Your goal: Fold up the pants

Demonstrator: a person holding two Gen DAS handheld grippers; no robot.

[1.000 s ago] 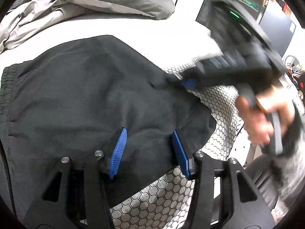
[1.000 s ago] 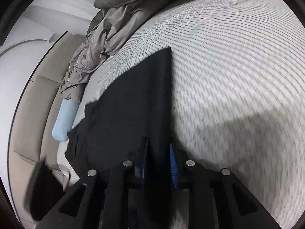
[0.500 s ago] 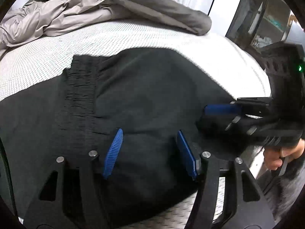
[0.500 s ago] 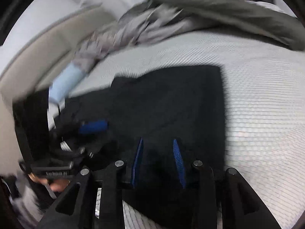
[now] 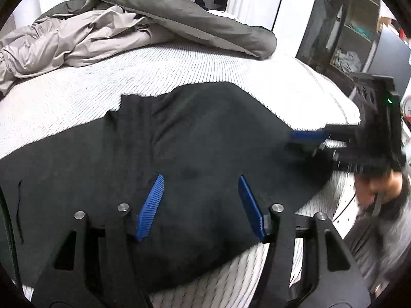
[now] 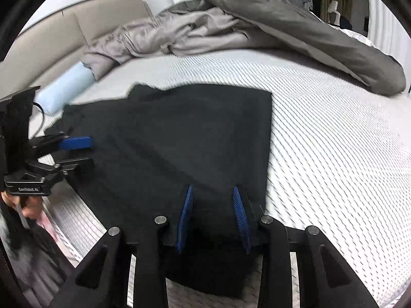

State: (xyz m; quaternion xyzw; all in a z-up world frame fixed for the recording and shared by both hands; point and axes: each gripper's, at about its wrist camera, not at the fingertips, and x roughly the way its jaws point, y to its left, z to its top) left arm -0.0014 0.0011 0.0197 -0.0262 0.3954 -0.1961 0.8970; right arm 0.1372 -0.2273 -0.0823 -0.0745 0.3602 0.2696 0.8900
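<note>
Black pants [image 5: 195, 138] lie spread flat on a white patterned bed [image 5: 77, 97], near its front edge. The left gripper [image 5: 200, 205] hovers over them, jaws apart, holding nothing. The right gripper [image 6: 213, 215] hovers too, jaws narrowly parted, empty. A crumpled grey duvet [image 6: 257, 25] lies far back. The person's hands are blurred at the frame edges.

A bed [image 6: 334, 141] with a white textured cover, a rumpled grey duvet [image 5: 159, 20], a beige padded headboard [image 6: 51, 43], white curtains, and dark shelves [image 5: 341, 36] alongside.
</note>
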